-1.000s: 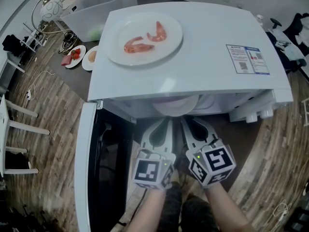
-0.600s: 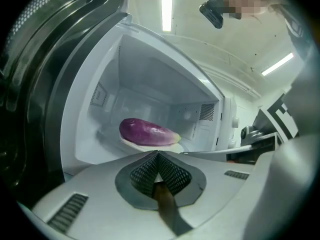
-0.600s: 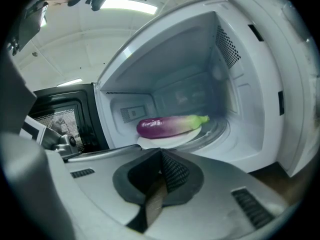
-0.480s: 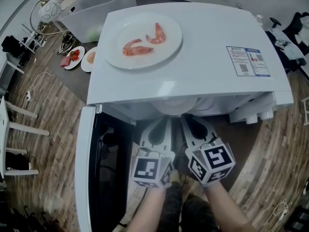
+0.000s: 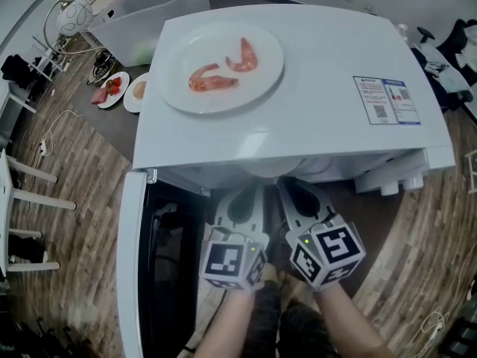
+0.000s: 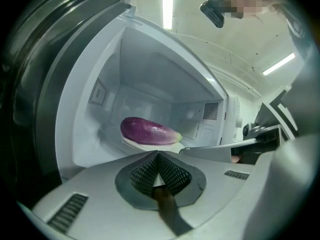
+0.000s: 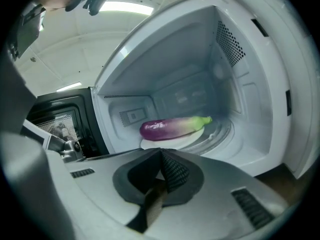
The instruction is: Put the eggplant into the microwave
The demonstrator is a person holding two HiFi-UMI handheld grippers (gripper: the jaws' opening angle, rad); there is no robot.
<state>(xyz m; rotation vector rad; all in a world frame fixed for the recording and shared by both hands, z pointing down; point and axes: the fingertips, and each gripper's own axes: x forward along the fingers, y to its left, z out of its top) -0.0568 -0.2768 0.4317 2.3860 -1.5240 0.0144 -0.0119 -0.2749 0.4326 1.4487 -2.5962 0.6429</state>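
Note:
A purple eggplant [image 6: 149,131] with a green stem end lies on a white plate [image 6: 145,145] inside the open white microwave [image 5: 313,103]. The right gripper view shows the same eggplant [image 7: 171,127] on its plate [image 7: 170,142]. From the head view only the plate's rim [image 5: 270,169] shows under the microwave's top. My left gripper [image 5: 256,190] and right gripper [image 5: 285,186] hang side by side just outside the opening and point into it. Both are shut, pads together, with nothing between them, and short of the eggplant.
The microwave door [image 5: 131,274] stands swung open at the left. On the microwave's top lie a plate with two shrimps [image 5: 222,54] and a printed label [image 5: 386,101]. Knobs [image 5: 395,189] stick out at its right front. Small food plates [image 5: 114,87] sit on a dark table behind.

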